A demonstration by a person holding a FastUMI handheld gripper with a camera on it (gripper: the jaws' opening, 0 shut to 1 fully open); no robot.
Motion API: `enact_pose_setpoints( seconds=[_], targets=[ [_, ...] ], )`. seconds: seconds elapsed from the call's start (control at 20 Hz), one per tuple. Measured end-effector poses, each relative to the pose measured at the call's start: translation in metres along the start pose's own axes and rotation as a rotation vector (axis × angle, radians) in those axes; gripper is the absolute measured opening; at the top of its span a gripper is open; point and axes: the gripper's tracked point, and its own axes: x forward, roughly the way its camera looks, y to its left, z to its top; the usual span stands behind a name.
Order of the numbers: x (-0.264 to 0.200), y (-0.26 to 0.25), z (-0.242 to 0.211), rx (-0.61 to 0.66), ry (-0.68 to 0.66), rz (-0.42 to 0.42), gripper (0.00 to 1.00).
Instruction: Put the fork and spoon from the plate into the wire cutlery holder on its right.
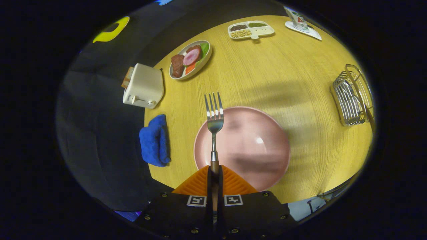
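The gripper (214, 173) is clenched on the fork (214, 116), both fingers pressed flat on its handle so the tines stick straight out ahead of them. Gripping low on the handle leaves the whole head free; whether it goes into the holder (350, 96) head first or handle first cannot be told from here. The fork seems lifted clear of the plate (247, 146), which lies blurred beneath it near the table's (283, 73) near edge; the blur suggests the tool is travelling, though that is a judgement. No spoon can be made out on the plate; the smear across it hides what may lie there, and the holder's wires are too fine to show whether anything already stands inside. So this fits either the fork going over with the spoon to follow, or the fork going last.

The holder stands at the table's right edge, well apart from the plate, its open top up to take cutlery dropped in.

Along the left edge sit a toaster (144, 86) and a blue cloth (154, 140); a dish of food (190, 60) and a divided tray (251, 30) lie toward the far edge
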Motion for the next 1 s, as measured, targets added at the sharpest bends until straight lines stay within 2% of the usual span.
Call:
enact_pose_setpoints(
  seconds=[0.55,1.0],
  targets=[
    [-0.083,-0.065,0.051,0.161,-0.158,0.006,0.05],
    [-0.129,-0.142,0.040,0.283,-0.163,-0.007,0.05]
  ],
)
